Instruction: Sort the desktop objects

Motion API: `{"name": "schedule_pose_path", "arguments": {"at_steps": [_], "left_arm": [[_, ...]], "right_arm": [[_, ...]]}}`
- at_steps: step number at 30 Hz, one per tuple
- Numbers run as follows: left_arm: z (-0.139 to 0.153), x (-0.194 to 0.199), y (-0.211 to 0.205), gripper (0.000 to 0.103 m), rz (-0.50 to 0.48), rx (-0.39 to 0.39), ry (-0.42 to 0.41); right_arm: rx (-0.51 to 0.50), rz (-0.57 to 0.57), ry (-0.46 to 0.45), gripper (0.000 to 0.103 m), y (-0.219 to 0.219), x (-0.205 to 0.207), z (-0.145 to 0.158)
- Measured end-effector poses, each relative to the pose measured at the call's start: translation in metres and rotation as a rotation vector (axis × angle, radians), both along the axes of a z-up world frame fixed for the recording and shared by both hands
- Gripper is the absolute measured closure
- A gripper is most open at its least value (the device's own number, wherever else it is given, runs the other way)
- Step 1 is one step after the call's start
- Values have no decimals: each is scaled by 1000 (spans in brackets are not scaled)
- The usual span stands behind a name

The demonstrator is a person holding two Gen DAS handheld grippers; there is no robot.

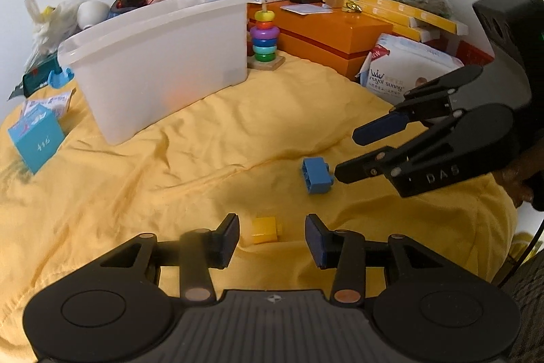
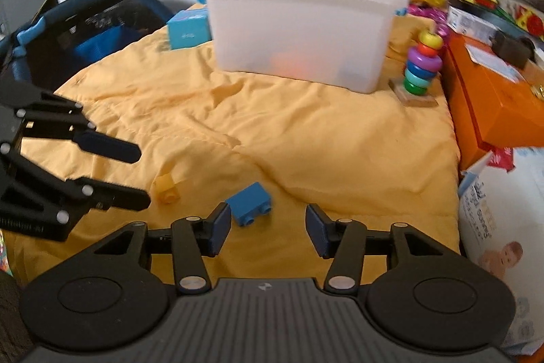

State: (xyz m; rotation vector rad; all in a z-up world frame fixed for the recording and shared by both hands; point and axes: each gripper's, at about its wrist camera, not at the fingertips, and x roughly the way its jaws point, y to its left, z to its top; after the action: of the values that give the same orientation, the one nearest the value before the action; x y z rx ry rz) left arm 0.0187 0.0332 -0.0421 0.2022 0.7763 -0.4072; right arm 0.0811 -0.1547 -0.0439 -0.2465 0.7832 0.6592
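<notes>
Both grippers hovered over the yellow cloth [image 1: 204, 159] with jaws apart and nothing clamped. In the left wrist view, the left gripper [image 1: 271, 240] stood open, and the yellow block [image 1: 266, 229] lay on the cloth in the gap between its fingertips, touching neither pad as far as could be seen. The blue block [image 1: 317, 175] lay on its side at about 1 o'clock from the yellow one, near it but apart. The right gripper [image 1: 345, 153] came in from 3 o'clock, open, its lower fingertip just beside the blue block; contact could not be judged. In the right wrist view, the right gripper [image 2: 268, 228] was open, the blue block [image 2: 249, 204] lying just ahead of its left pad, studs facing the camera, not pressed from both sides. The yellow block [image 2: 166, 189] lay at 9 o'clock from the blue one, just beside the lower finger of the left gripper [image 2: 144, 177], which was open. The white plastic bin [image 1: 159, 56] stood at 11 o'clock on the cloth in the left view, well apart from both blocks; something orange showed dimly through its wall. A ring-stacking toy [image 1: 265, 39] stood just to the right of the bin, beside an orange box [image 1: 326, 36].
</notes>
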Motion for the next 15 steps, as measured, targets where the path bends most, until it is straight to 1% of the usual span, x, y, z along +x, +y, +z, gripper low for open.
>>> {"name": "schedule_pose_path", "arguments": {"at_steps": [3, 5, 7, 10, 15], "left_arm": [[-1, 0, 0, 56, -10, 7, -1], [-2, -2, -1, 56, -18, 19, -8], [-5, -3, -3, 56, -28, 38, -10], [-9, -4, -6, 56, -36, 65, -9], [-13, -5, -7, 56, -40, 79, -16]], "right_arm": [[11, -19, 22, 54, -1, 2, -1], [7, -25, 34, 60, 0, 1, -2], [11, -28, 49, 63, 1, 1, -3], [25, -59, 90, 64, 2, 2, -3], [100, -134, 186, 64, 0, 5, -2]]}}
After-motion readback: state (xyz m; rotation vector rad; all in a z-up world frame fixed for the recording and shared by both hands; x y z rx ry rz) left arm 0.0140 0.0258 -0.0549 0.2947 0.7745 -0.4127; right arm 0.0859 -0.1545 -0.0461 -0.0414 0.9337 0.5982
